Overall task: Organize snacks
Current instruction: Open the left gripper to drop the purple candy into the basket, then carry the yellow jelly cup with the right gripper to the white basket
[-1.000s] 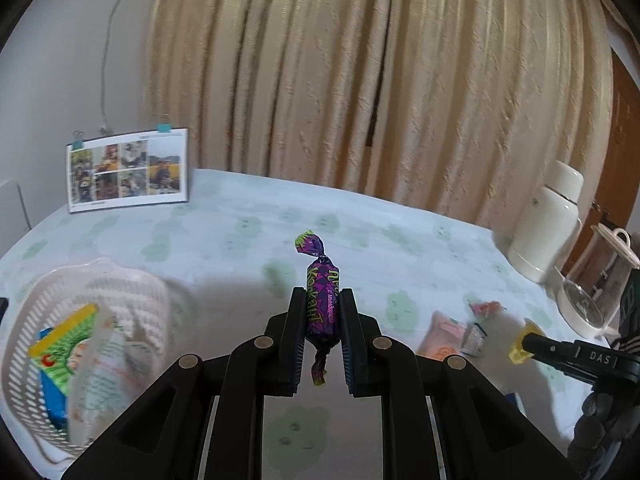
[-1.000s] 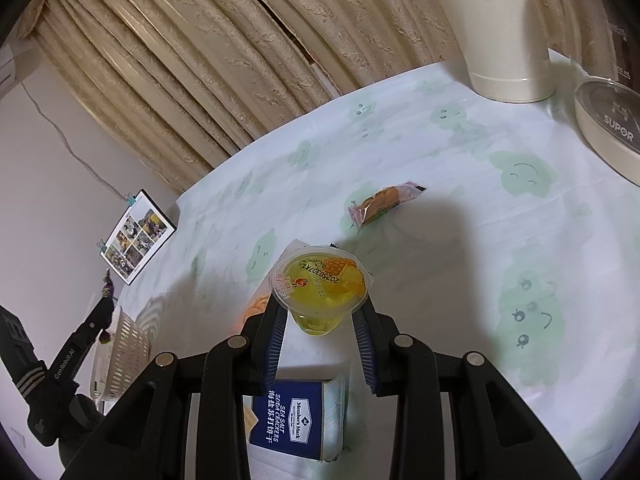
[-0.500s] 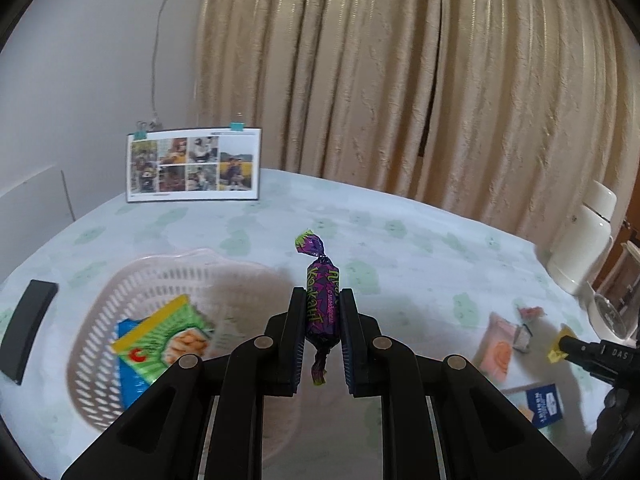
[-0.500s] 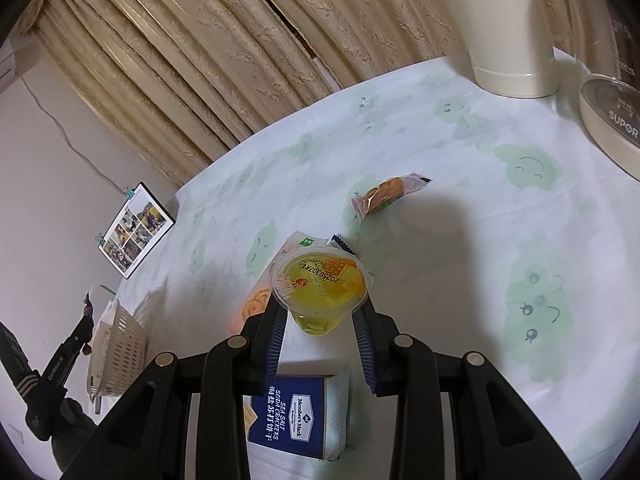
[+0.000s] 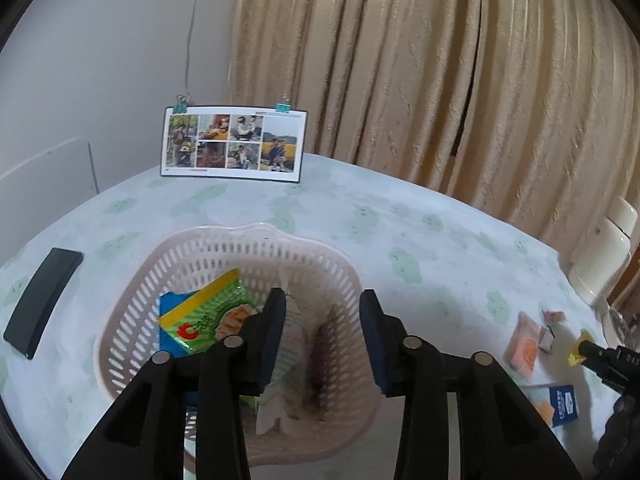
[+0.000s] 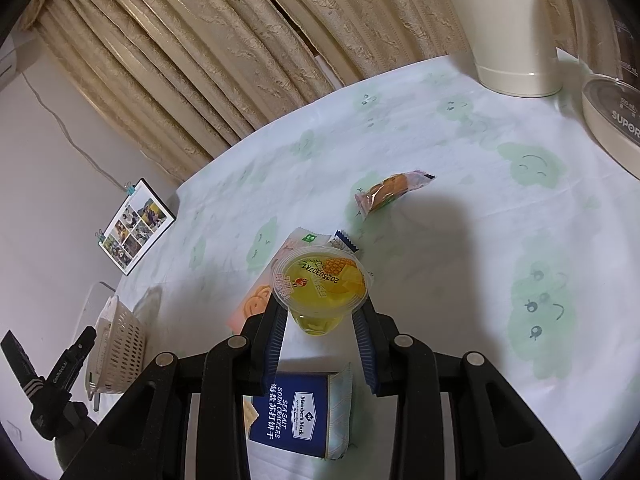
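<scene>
My left gripper [image 5: 322,322] hangs open over the pale plastic basket [image 5: 132,312]. A purple candy [image 5: 322,350], blurred, shows inside the basket below the jaws. A green snack bag [image 5: 208,316] and a white packet [image 5: 290,344] also lie in the basket. In the right wrist view my right gripper [image 6: 320,320] is shut on a yellow pineapple jelly cup [image 6: 320,286], held above the table. A blue cracker packet [image 6: 298,416] lies under it, a pink packet [image 6: 250,304] beside it, and a wrapped cake [image 6: 390,190] lies farther off. The basket [image 6: 120,344] stands at the far left.
A black phone [image 5: 42,300] lies left of the basket. A photo card [image 5: 232,142] leans at the table's back. A cream thermos [image 6: 508,28] and a kettle [image 6: 612,92] stand at the right edge. Loose snacks [image 5: 526,344] and the other gripper [image 5: 608,356] show at the right.
My left gripper has moved over the basket and opened, and the purple candy has dropped from its jaws into the basket. The right gripper has kept hold of the jelly cup, shifting slightly.
</scene>
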Available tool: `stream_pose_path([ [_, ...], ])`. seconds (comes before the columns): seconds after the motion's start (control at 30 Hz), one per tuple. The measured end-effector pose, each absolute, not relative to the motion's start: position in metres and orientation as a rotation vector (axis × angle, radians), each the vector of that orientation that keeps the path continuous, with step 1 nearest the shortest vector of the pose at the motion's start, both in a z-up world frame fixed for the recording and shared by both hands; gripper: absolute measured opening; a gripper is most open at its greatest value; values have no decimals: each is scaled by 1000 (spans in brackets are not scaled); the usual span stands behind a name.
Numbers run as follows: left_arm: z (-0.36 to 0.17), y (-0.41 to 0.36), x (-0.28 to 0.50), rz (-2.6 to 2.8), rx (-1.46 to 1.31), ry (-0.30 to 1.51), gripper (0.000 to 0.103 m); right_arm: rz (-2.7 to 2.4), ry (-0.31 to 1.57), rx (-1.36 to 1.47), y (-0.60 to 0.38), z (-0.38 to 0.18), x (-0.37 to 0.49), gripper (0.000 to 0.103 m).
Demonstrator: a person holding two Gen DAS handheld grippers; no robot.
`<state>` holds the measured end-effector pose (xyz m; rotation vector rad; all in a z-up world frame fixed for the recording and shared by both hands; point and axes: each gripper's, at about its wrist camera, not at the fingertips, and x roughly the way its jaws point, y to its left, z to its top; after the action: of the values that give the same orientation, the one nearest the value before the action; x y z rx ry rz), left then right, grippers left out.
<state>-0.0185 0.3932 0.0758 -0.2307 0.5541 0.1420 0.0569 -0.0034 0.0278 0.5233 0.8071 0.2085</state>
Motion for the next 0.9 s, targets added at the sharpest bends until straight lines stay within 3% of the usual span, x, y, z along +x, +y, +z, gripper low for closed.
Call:
stream_pose_path([
  [0.9, 86, 451, -55, 225, -308, 493, 52, 389, 780, 473, 67, 51, 40, 31],
])
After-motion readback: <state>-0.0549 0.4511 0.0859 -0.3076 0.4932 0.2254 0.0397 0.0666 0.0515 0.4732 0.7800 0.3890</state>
